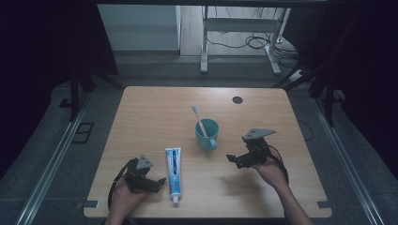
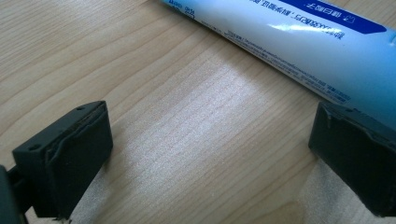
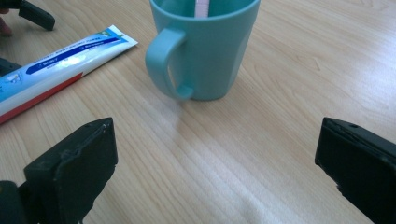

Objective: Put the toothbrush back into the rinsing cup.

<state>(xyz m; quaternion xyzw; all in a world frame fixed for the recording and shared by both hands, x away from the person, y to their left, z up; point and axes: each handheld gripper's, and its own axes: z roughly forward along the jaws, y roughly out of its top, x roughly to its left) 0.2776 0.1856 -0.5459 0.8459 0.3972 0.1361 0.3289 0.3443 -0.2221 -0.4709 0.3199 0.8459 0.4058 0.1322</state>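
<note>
Early stage, nothing gripped: L gripper [image 2: 205, 154] jaws apart beside toothpaste tube [image 1: 173, 173], R gripper [image 3: 215, 158] jaws apart, mug [image 3: 205, 46] w/ toothbrush [image 1: 199, 120] at its 12 o'clock, both untouched.

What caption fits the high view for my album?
Two open grippers, left gripper and right gripper, flank a toothpaste tube and toothbrush in a cup.

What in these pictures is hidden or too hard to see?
- Toothbrush: its lower end is hidden inside the cup in the high view; the right gripper view's top edge cuts it off.
- Toothpaste tube: both ends are cut off in the left gripper view.
- Tube print: too small in the high view.
</note>
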